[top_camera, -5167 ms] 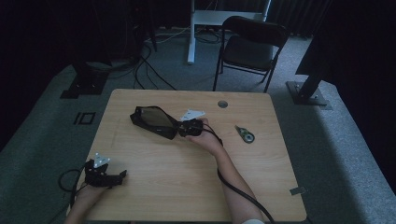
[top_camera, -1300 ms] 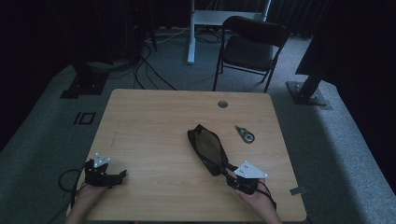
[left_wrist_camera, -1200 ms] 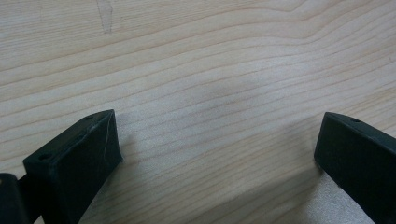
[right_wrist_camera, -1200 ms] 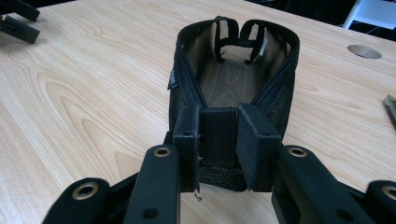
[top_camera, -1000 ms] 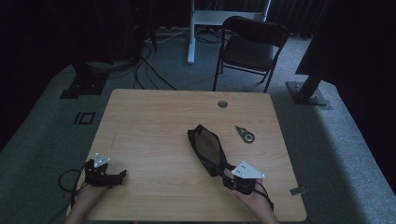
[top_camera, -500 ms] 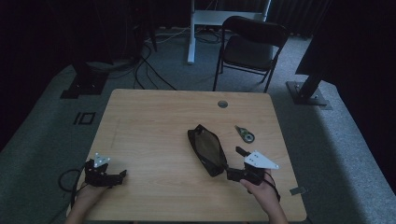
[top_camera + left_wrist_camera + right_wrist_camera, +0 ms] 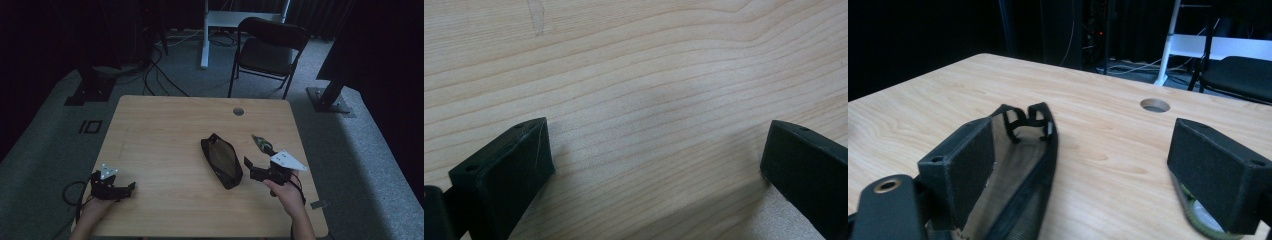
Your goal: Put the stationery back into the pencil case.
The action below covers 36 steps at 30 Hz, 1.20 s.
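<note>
A black mesh zip pouch (image 7: 221, 160) lies flat on the wooden table (image 7: 165, 130), right of centre. My right gripper (image 7: 251, 169) hovers just right of it, open; its jaws have just been opening and press on nothing. In the right gripper view the pouch (image 7: 1023, 165) runs along and behind the left jaw, and bare wood shows between the fingertips (image 7: 1088, 170). A small green object (image 7: 261, 144) lies beyond that gripper, and the right jaw partly hides the green object (image 7: 1198, 215). My left gripper (image 7: 130, 187) rests open at the front left, with my left gripper's (image 7: 654, 160) jaws over bare wood.
A round cable hole (image 7: 238, 111) sits near the table's far edge. Beyond the table stand a black folding chair (image 7: 270, 50) and a white desk leg (image 7: 204, 35). Cables lie on the grey carpet at the back left.
The right gripper has let go of the pouch and moved right and slightly up, away from it. The pouch stays where it was dragged to. The left gripper has not moved.
</note>
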{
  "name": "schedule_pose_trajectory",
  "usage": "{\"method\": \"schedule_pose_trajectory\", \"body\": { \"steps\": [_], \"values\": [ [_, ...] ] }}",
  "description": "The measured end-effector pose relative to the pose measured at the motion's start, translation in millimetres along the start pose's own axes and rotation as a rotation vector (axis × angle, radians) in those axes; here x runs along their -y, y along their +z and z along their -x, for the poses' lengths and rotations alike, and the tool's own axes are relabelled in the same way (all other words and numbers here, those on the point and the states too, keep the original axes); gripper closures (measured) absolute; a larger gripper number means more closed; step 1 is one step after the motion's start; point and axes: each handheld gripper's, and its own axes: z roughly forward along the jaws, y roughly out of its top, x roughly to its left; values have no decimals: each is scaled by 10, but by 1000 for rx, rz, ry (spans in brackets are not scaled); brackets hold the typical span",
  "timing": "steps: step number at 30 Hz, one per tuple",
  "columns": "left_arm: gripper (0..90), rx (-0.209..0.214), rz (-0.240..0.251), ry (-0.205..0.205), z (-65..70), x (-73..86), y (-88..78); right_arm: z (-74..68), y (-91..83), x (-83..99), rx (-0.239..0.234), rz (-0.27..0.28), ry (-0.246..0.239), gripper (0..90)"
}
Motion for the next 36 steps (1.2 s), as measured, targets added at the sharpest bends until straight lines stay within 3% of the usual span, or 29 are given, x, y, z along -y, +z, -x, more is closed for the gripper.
{"method": "schedule_pose_trajectory", "body": {
  "steps": [4, 7, 12, 15, 23, 29, 36],
  "values": [
    [5, 0, 0, 0, 0, 0, 0, 107, 44, -22, -14, -6, -9, 121],
    [5, 1, -1, 0, 0, 0, -1, 196, 87, -30, 4, -19, -15, 125],
    [5, 1, -1, 0, 0, 0, -1, 407, 187, -28, 62, -38, -15, 129],
    [5, 1, -1, 0, 0, 0, -1, 615, 279, -6, 104, -55, 5, 134],
    [4, 1, -1, -1, 0, 0, -1, 877, 506, 71, 103, -89, 30, 153],
    [4, 1, -1, 0, 0, 0, -1, 1030, 660, 125, 155, -149, 38, 152],
    [4, 2, -1, 1, -3, -2, 1, 1103, 863, 266, 176, -227, 43, 153]
  ]
}}
